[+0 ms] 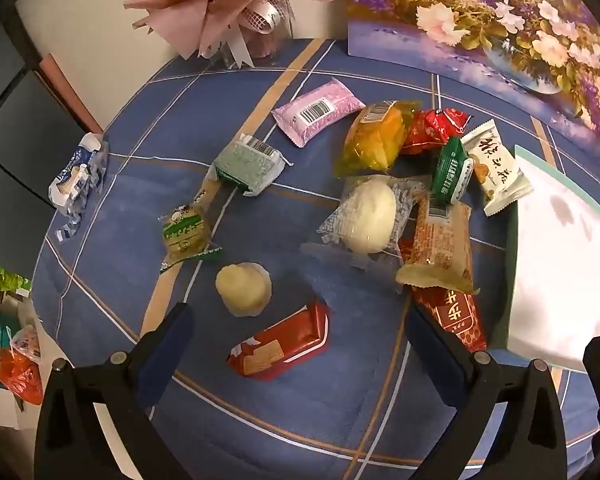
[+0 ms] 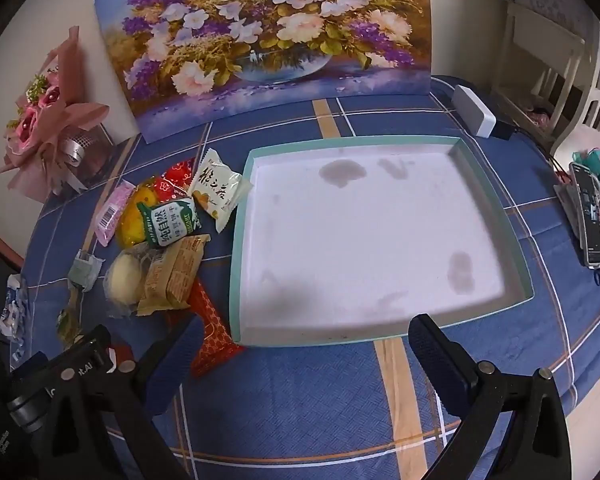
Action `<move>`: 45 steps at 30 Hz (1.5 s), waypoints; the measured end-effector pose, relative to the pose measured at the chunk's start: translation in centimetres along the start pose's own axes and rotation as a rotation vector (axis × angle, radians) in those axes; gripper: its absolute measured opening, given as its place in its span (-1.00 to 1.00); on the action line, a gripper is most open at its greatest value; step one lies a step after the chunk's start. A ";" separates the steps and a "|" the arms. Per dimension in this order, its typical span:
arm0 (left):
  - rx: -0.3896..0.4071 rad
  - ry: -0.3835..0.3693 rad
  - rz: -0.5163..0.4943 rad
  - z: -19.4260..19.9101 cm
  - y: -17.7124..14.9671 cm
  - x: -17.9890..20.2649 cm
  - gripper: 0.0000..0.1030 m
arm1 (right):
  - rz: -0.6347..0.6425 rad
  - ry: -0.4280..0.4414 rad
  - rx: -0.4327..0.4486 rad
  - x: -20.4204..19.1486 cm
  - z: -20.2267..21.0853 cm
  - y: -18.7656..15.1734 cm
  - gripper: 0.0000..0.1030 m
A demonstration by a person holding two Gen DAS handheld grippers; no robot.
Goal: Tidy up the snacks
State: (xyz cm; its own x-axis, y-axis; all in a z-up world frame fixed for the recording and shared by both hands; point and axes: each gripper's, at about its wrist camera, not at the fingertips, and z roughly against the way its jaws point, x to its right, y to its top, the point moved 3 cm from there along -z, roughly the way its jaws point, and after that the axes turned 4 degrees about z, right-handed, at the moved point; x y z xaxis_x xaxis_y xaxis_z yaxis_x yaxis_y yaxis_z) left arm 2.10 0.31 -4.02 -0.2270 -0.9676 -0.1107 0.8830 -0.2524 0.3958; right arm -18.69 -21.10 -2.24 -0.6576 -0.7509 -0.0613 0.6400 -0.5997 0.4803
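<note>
Several wrapped snacks lie on the blue checked tablecloth. In the left wrist view my left gripper (image 1: 300,340) is open and empty, held just above a red biscuit pack (image 1: 280,346) and a pale round pastry (image 1: 243,288). Beyond lie a white bun (image 1: 370,216), an orange-brown pack (image 1: 440,248), a yellow pack (image 1: 374,138), a pink pack (image 1: 318,110) and a green-white pack (image 1: 248,166). A white tray with a teal rim (image 2: 244,220) lies empty in the right wrist view. My right gripper (image 2: 304,344) is open and empty over its near edge.
A flower painting (image 2: 268,40) leans on the wall behind the tray. A pink bouquet (image 2: 48,120) stands at the back left. A white box (image 2: 474,110) and a phone (image 2: 588,220) lie right of the tray. A crumpled blue wrapper (image 1: 78,178) lies at the table's left edge.
</note>
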 end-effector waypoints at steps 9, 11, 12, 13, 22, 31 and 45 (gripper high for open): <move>0.008 0.011 0.007 0.1 0.1 -0.2 1.00 | 0.002 0.000 0.015 -0.9 3.7 -2.2 1.00; 0.009 0.013 0.010 0.2 0.1 -0.2 1.00 | 0.003 0.000 0.020 -0.9 3.8 -2.1 1.00; 0.009 0.014 0.011 0.2 0.2 -0.2 1.00 | 0.004 0.000 0.021 -0.9 3.8 -2.1 1.00; 0.009 0.015 0.012 0.2 0.1 -0.2 1.00 | 0.003 0.000 0.021 -0.9 3.8 -2.1 1.00; 0.008 0.017 0.017 0.3 0.2 -0.3 1.00 | 0.009 -0.004 0.021 -1.1 4.0 -2.2 1.00; 0.008 0.018 0.017 0.3 0.2 -0.3 1.00 | 0.015 -0.006 0.026 -1.1 4.0 -2.2 1.00; 0.006 0.020 0.017 0.2 0.1 -0.2 1.00 | 0.017 -0.008 0.029 -1.3 4.1 -2.2 1.00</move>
State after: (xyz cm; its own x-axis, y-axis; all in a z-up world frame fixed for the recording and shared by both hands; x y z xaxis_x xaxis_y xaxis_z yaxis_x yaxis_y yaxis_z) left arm 2.14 0.44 -3.73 -0.2033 -0.9715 -0.1222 0.8841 -0.2358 0.4035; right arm -20.90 -17.70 0.31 -0.6501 -0.7584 -0.0461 0.6391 -0.5787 0.5066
